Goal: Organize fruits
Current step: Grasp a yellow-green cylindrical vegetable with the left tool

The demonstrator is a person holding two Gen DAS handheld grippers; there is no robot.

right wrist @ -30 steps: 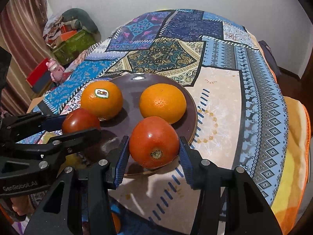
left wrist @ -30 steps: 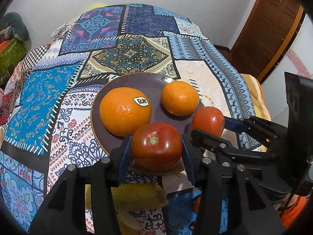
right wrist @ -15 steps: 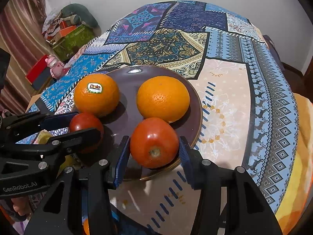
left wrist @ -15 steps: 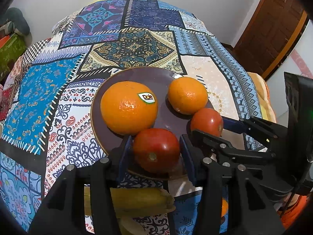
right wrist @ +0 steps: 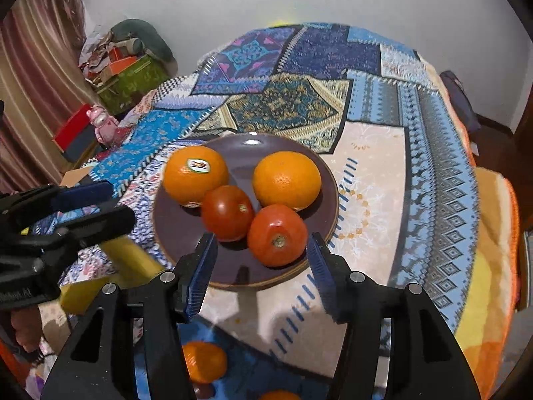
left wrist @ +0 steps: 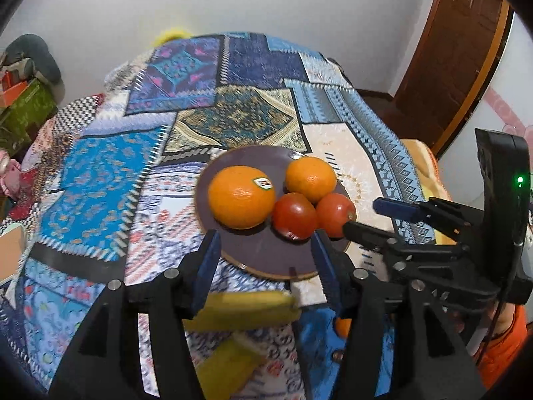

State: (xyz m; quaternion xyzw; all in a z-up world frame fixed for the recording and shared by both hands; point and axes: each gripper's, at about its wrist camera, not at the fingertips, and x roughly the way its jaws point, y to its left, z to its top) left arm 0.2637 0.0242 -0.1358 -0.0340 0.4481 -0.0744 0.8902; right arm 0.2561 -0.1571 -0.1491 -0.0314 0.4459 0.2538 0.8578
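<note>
My left gripper [left wrist: 265, 260] and right gripper [right wrist: 261, 261] have just been opening; both stand spread and empty. Just ahead of them, two tomatoes [right wrist: 277, 235] and two oranges [right wrist: 286, 180] sit on the plate [right wrist: 180, 233].

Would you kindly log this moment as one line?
left claw: open, empty | right claw: open, empty | tomatoes: both on plate

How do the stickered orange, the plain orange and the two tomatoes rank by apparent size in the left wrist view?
1. Stickered orange, clearly largest.
2. Plain orange.
3. The two tomatoes, left and right, look about alike; the right one is partly hidden, so I won't rank them.
</note>
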